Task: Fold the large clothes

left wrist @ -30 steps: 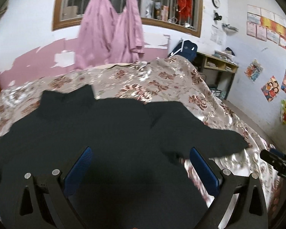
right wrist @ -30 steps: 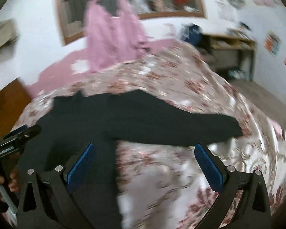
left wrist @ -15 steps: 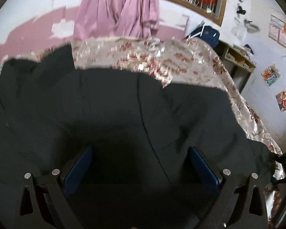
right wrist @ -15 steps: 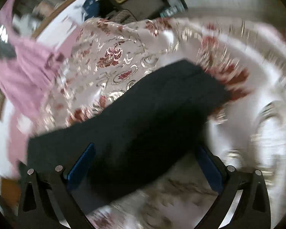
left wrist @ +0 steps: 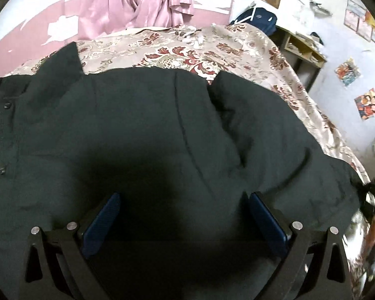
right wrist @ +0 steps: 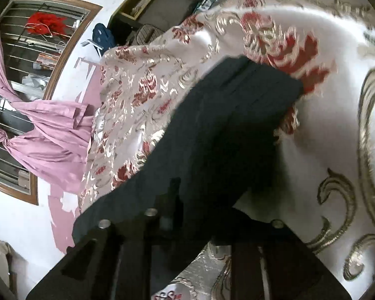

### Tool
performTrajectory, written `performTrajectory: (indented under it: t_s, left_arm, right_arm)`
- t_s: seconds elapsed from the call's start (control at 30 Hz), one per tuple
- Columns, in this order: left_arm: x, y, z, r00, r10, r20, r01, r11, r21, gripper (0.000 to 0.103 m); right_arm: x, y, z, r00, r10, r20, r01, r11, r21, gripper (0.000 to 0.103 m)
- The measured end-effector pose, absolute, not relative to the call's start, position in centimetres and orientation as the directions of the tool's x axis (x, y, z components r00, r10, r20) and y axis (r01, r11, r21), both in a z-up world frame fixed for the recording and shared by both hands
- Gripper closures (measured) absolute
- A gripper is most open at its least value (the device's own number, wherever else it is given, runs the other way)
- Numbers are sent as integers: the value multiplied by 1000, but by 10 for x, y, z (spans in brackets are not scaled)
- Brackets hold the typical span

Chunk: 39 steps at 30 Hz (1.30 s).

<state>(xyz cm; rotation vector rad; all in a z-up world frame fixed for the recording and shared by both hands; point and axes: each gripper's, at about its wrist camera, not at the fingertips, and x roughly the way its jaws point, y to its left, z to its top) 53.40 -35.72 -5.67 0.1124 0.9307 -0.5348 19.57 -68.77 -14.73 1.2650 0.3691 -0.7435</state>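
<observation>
One big black jacket [left wrist: 142, 135] lies spread flat on the bed [left wrist: 212, 50], which has a shiny cover with red and gold flowers; the jacket fills most of the near part of the bed, and its collar points up toward the far left edge. One sleeve [right wrist: 225, 130] stretches out toward the right edge of the bed; its cuff end lies flat on the cover.

There are two tongs. The left gripper [left wrist: 185, 215] hangs low over the middle of the jacket; its two blue pads [left wrist: 102, 215] stand wide apart with nothing pinched, only cloth under them. The right gripper [right wrist: 172, 215] has just been closing; its jaws are now pulled in close together on the sleeve, and black cloth sits between them; its pads are hidden by the cloth.

Behind the bed hangs one pink curtain [left wrist: 135, 0], tied in the middle; one window [right wrist: 30, 57] with bars is behind it. One blue bag [left wrist: 257, 18] sits by the far corner of the bed, next to one wooden shelf [left wrist: 300, 47].
</observation>
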Motion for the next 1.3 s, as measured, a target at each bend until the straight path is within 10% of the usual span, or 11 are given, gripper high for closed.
performTrajectory:
  t_s: [0.37,0.7,1.1,1.3]
  left_arm:
    - [515,-212,9,525,-426,-736,425,881,-207,0]
    - [467,-57,78,664,-281,-693,285,952,-112,0]
    - [437,32,31,631,-268,-728,157,963,-219,0]
    - [428,42,-7,603,-392,-695,213,918,-334,0]
  right_arm:
    - [260,-608,42,768,-447,-459,640,566,519,92]
    - [370,-422,144,883,-255,-393,363,904,228,92]
    - [441,-228,49,799,124,-588,-31,986,166,88]
    - [423,-184,-12,649,303,-698,-167,952,257,49]
